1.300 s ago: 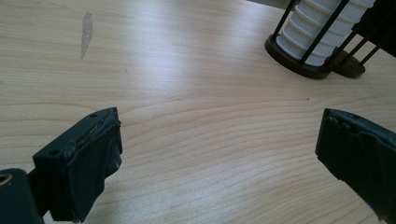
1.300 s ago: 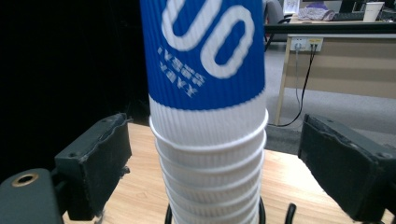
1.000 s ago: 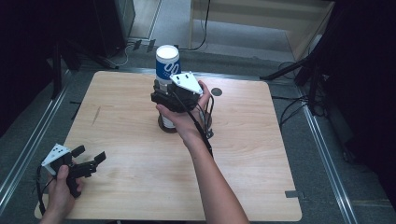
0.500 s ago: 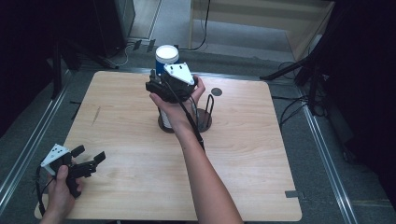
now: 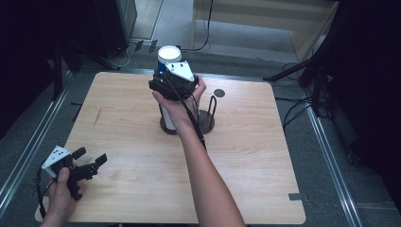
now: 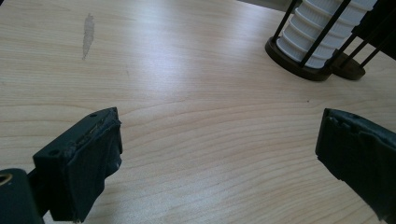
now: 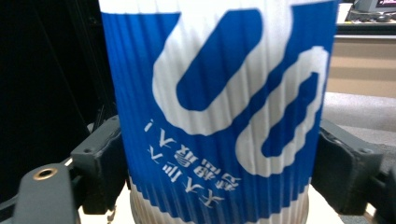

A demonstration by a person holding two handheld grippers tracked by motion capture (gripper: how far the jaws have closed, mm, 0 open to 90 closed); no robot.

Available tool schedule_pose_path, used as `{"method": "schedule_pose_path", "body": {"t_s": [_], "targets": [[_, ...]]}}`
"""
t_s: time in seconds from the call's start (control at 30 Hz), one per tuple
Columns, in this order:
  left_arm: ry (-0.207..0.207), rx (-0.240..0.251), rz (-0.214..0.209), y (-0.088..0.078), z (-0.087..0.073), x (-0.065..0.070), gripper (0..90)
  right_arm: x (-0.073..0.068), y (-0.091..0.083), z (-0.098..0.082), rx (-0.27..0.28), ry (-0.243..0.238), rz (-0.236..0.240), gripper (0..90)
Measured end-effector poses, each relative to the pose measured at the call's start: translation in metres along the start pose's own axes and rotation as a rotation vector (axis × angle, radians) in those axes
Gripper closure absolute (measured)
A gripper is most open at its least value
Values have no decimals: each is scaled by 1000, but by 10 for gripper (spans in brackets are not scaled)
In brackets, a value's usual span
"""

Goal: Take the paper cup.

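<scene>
The place looks like a lab or a test room, not a home. A plain wooden table (image 5: 142, 142) stands alone on a grey carpet floor (image 5: 331, 156). Metal rails (image 5: 333, 156) run along the floor on both sides of it. Black cables (image 5: 295, 106) lie loose on the floor, dark stands (image 5: 314, 71) stand around the table, and a light wooden counter (image 5: 265, 19) is at the back.

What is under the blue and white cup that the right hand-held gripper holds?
Under the blue and white cup stands a stack of white ribbed cups in a black wire rack. The right hand-held gripper and hand cover the stack's top, so contact cannot be judged.
</scene>
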State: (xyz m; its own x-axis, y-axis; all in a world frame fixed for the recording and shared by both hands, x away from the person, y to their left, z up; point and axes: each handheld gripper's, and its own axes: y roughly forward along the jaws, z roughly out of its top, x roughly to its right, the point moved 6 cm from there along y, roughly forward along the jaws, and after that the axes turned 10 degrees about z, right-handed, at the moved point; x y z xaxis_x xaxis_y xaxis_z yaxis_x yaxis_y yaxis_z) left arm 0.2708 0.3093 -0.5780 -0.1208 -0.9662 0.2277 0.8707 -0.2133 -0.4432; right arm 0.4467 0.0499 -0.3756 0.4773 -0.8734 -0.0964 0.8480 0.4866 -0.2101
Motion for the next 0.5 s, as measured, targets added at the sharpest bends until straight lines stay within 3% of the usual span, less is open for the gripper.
{"method": "schedule_pose_path", "body": {"t_s": [0.33, 0.5], "targets": [[-1, -1, -3, 0, 0, 0, 13, 1, -2, 1, 6, -2, 9, 174], [-2, -1, -2, 0, 0, 0, 13, 1, -6, 6, 39, 16, 13, 183]]}}
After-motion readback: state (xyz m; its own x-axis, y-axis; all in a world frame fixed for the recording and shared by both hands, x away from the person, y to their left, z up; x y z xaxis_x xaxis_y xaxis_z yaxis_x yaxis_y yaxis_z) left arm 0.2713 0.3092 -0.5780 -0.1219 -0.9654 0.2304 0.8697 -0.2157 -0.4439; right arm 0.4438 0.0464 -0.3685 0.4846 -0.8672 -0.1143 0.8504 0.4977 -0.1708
